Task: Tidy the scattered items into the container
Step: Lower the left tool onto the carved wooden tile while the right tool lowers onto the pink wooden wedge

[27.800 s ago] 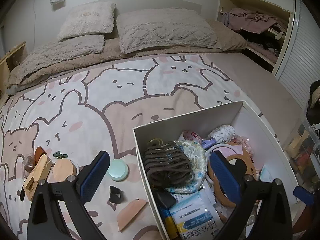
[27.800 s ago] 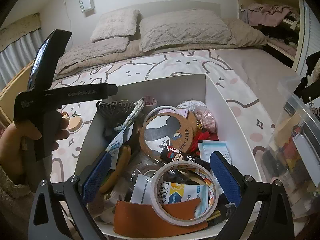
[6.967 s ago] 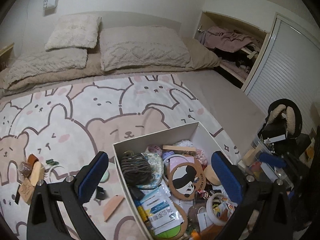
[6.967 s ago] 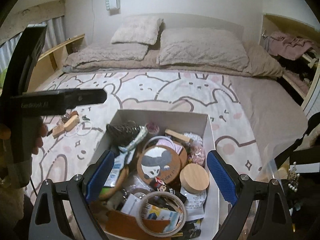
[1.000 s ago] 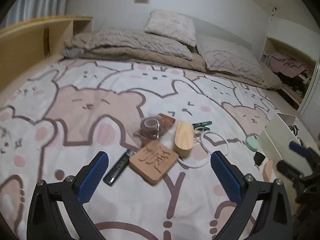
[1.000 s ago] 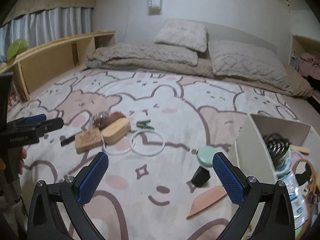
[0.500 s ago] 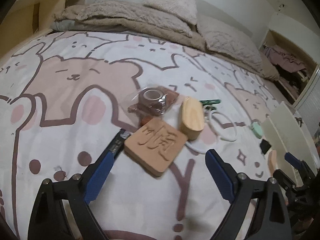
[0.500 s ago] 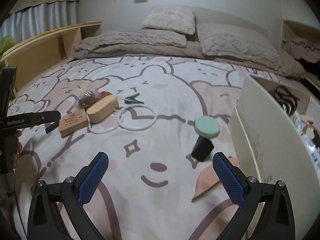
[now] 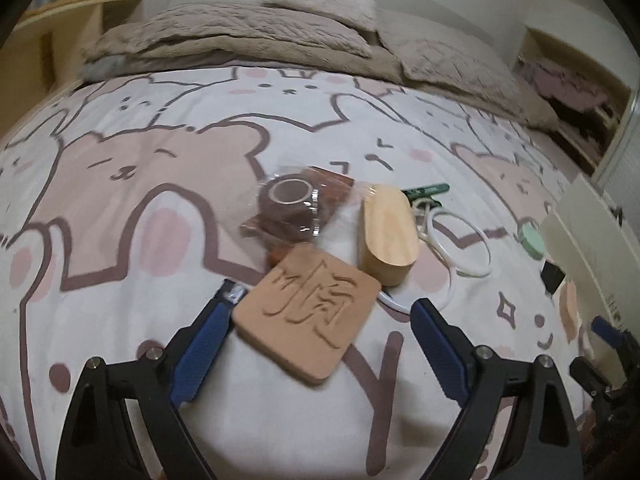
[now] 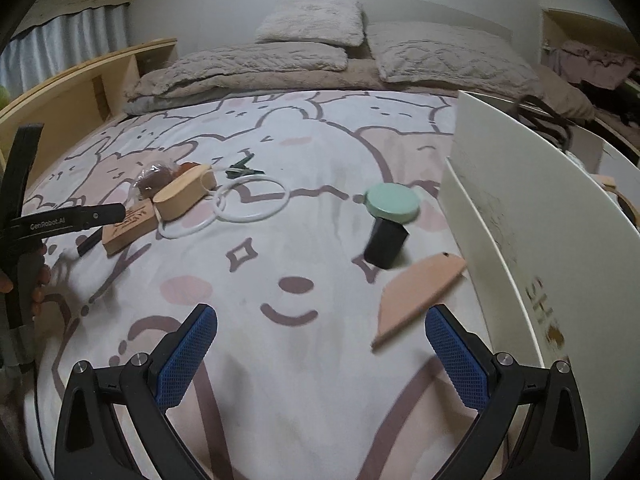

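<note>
My left gripper (image 9: pixel 320 324) is open, its jaws on either side of the near end of a square carved wooden coaster (image 9: pixel 308 312) on the bed. Beyond it lie an oval wooden box (image 9: pixel 388 232), a bagged brown tape roll (image 9: pixel 290 200), white rings (image 9: pixel 456 248) and a green clip (image 9: pixel 426 190). My right gripper (image 10: pixel 320 344) is open and empty over the bedspread. Ahead of it lie a tan wedge-shaped piece (image 10: pixel 420 292), a black block (image 10: pixel 386 246) and a mint round lid (image 10: pixel 394 202). The white box (image 10: pixel 520 200) stands at the right.
A dark flat stick (image 9: pixel 230 294) lies under the left finger beside the coaster. Pillows and a folded blanket (image 10: pixel 280 60) lie at the head of the bed. A wooden shelf (image 10: pixel 80 88) runs along the left side. My left gripper shows in the right wrist view (image 10: pixel 60 216).
My left gripper has moved in low and closer, so the coaster now sits between its jaws. My right gripper has moved forward and lower towards the wedge piece and black block.
</note>
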`<state>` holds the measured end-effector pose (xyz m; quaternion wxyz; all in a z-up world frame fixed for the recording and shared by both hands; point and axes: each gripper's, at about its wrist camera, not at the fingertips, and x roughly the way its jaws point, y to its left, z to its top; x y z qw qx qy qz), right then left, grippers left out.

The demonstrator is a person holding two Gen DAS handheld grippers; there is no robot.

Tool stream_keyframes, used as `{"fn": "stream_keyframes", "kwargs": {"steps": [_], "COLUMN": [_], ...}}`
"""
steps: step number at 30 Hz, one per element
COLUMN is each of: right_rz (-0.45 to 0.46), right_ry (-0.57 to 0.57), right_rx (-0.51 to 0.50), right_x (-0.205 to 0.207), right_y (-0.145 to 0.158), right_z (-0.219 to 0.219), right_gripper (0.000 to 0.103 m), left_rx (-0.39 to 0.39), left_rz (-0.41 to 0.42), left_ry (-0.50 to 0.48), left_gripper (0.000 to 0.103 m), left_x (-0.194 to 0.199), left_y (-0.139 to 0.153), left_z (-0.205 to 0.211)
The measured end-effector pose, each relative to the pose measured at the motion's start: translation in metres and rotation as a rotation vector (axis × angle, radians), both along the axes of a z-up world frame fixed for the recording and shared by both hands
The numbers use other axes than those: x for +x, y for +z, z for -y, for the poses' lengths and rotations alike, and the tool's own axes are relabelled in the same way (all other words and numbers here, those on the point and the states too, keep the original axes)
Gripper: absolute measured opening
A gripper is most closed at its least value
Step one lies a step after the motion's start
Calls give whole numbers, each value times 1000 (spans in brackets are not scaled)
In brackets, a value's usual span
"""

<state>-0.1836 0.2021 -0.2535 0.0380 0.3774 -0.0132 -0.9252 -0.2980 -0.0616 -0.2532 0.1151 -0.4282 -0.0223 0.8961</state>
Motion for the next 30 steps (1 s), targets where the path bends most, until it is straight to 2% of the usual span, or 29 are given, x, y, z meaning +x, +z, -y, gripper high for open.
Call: {"fn": "stream_keyframes", "kwargs": {"steps": [7,10,14,18,22,27,30], "right_rz": [-36,-37,-16,15,71,103,114], "right_ry": [-99,-136,-145,-106,-85,-117,-159], "right_rx": [31,24,26,27,31,51,64], "right_x": [15,15,11,3,-7,-19,-30], "right_y": [-1,-2,-5,-7,-12,-14,-12], "right_z": [-3,-8,-10,-3,1,4,3], "right_gripper": [103,103,103,103,103,103,103], "left_rx": [-40,-33,-30,-23,1,17,-37], "left_rz": [16,31,19,25,39,63,59], "left_ry": [-31,-36,-68,-124,-134,-143,-146], "left_gripper": [93,89,89,89,89,89,89], "left_x": [-19,-24,-20,-8,-3,5,9], "left_y": [-9,-13,-12,-11,-10,-10,-10], "left_z": [-6,-4,-6,-10,-12,-21,-31]}}
